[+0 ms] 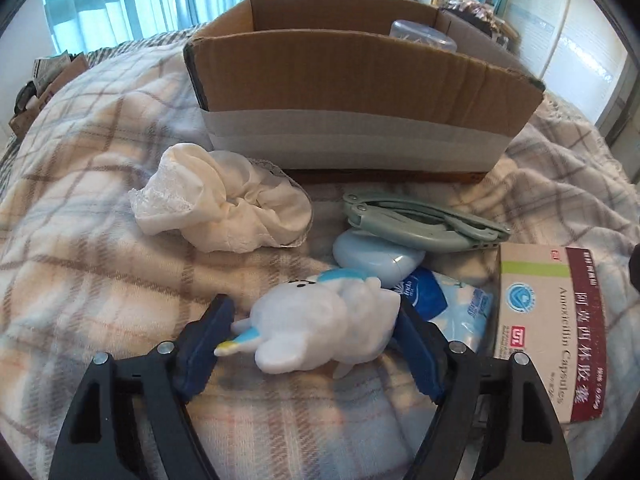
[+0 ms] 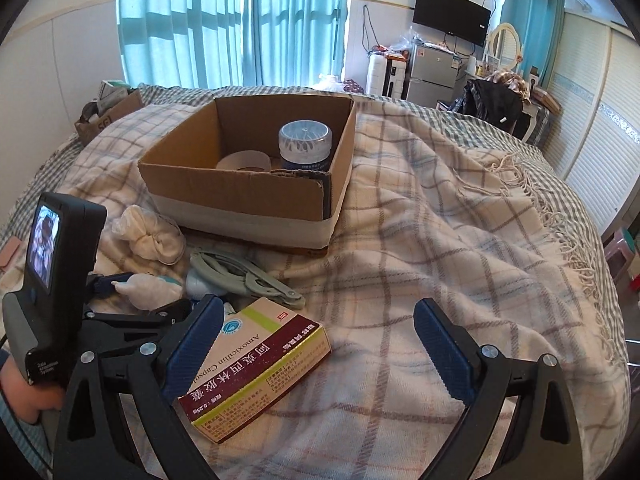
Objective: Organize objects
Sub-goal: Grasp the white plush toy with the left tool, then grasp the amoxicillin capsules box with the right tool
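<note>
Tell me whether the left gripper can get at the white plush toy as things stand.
Probably yes. The left gripper is open with the white plush toy lying between its fingers on the blanket. The tissue pack crowds the toy's right side, but nothing covers it.

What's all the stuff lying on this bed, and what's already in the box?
Cardboard box: one, brown with a white band, on the blanket.
Cotton swab jar: one, clear, inside the box.
Tape roll: one, pale, inside the box.
White cloth: one, crumpled, before the box.
Folding hanger: one, grey-green, on the blue case.
Blue case: one, light blue.
Tissue pack: one, blue.
Medicine box: one, cream and maroon.
Plush toy: one, white, between the left tongs.
Left tongs: open around the toy.
Right tongs: open over the medicine box.
</note>
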The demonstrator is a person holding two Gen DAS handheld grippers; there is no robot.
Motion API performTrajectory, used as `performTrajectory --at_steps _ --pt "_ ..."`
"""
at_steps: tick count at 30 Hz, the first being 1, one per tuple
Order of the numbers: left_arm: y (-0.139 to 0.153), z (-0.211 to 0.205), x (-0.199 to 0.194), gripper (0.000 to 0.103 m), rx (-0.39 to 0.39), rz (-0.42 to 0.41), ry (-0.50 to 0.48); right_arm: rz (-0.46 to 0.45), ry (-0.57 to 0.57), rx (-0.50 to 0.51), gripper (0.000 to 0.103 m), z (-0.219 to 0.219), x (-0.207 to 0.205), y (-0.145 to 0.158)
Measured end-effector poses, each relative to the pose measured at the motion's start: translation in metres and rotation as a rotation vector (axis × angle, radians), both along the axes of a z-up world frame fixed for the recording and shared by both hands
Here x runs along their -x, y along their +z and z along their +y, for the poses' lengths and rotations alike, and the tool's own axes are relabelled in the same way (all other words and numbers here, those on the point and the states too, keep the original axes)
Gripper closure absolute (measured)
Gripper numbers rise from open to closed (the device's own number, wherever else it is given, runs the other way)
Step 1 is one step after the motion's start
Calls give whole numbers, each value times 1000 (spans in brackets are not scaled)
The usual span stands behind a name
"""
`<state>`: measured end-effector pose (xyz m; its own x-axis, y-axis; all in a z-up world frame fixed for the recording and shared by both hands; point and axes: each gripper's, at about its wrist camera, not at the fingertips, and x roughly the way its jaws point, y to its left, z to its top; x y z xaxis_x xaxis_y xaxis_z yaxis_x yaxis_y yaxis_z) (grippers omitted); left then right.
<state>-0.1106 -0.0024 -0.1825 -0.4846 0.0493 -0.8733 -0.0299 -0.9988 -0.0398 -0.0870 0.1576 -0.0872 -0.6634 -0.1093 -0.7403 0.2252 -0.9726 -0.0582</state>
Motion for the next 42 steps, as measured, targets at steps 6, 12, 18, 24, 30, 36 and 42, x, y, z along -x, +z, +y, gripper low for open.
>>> performTrajectory --at_steps 6,12,18,24,30,36,42 --pt "30 -9 -28 22 -13 94 29 12 12 -31 7 -13 -20 6" --pt "70 -36 -50 22 -8 166 46 -63 5 -62 7 -43 -29 -11" --pt "70 -59 -51 22 -36 182 70 -138 -18 -122 7 -71 -26 -41" --pt "59 -65 -49 22 -67 154 72 -148 -69 -181 1 -81 -16 -58" --pt "53 -65 -49 22 -74 140 77 -182 -95 -240 0 -79 -7 -81" --pt "50 -60 -50 22 -57 135 60 -202 -52 -196 5 -69 -12 -71" --pt "53 -53 -53 22 -62 149 16 -105 12 -150 10 -56 -31 -33"
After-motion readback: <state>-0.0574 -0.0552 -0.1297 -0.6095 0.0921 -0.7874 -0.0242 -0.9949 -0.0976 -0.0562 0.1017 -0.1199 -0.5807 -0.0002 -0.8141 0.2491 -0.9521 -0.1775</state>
